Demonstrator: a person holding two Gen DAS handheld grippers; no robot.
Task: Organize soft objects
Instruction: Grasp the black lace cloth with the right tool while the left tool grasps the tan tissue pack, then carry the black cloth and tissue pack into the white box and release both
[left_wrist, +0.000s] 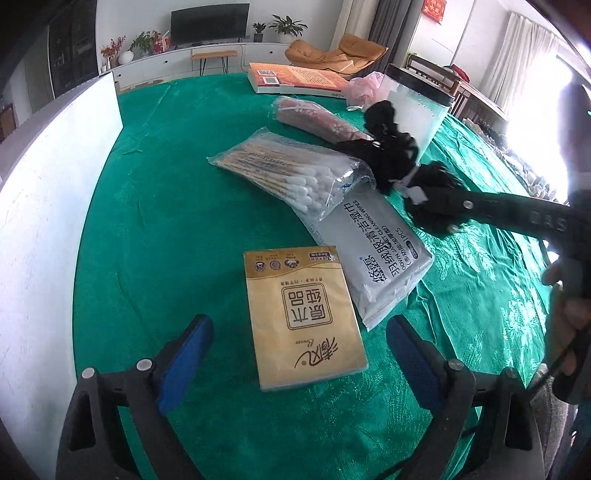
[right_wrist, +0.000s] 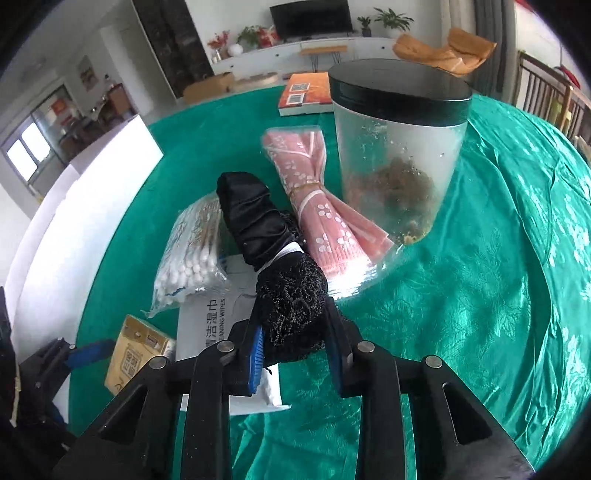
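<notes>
A black soft bundle (right_wrist: 255, 218), satin at one end and mesh at the other, hangs above the green tablecloth (right_wrist: 480, 258). My right gripper (right_wrist: 295, 325) is shut on its mesh end; in the left wrist view the right gripper (left_wrist: 447, 214) reaches in from the right with the bundle (left_wrist: 391, 147). My left gripper (left_wrist: 299, 328) is open, its blue pads on either side of a yellow tissue pack (left_wrist: 303, 317) that lies flat. Behind it lie a white wipes pack (left_wrist: 384, 258), a bag of cotton swabs (left_wrist: 291, 170) and a pink patterned pack (left_wrist: 314, 118).
A clear jar with a black lid (right_wrist: 399, 147) stands at the back right, with brownish matter at its bottom. An orange book (left_wrist: 295, 77) and a pink mesh item (left_wrist: 364, 88) lie at the far edge. A white board (left_wrist: 55, 184) stands along the left side.
</notes>
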